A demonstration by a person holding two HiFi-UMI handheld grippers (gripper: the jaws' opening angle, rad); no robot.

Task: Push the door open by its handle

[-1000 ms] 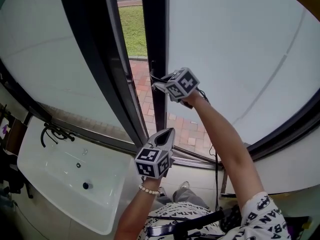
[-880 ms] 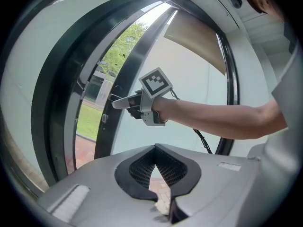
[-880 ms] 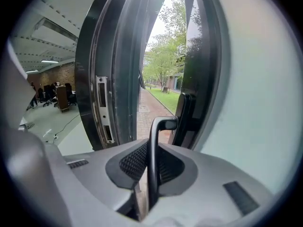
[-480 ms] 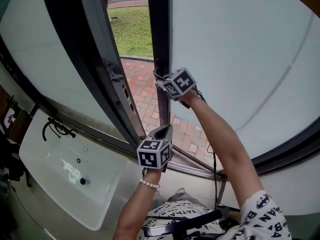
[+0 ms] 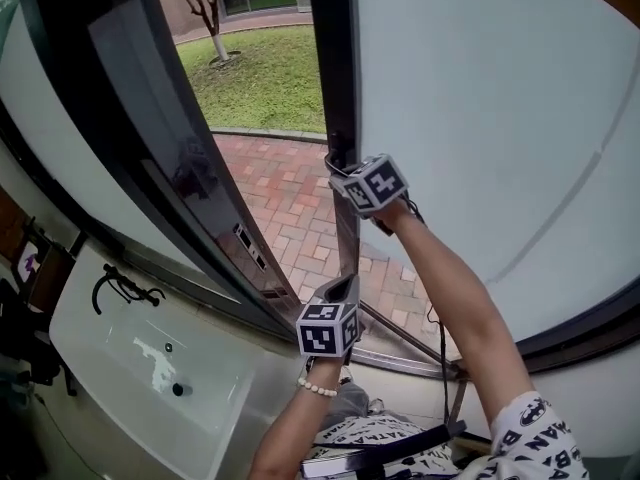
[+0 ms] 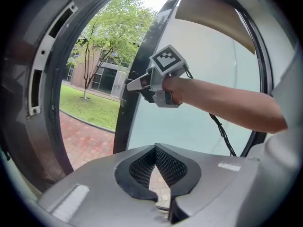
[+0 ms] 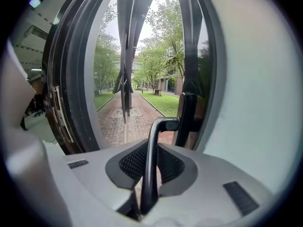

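Door handle, upright bar, clamped between jaws of right gripper

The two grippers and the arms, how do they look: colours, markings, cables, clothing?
The left gripper and right gripper have grey wedge-shaped bodies, black meshed pads inside the jaws, each with a cube of black-and-white square markers. A black cable runs along the right arm. Pale bead bracelet on the left wrist; white short sleeve with black print.
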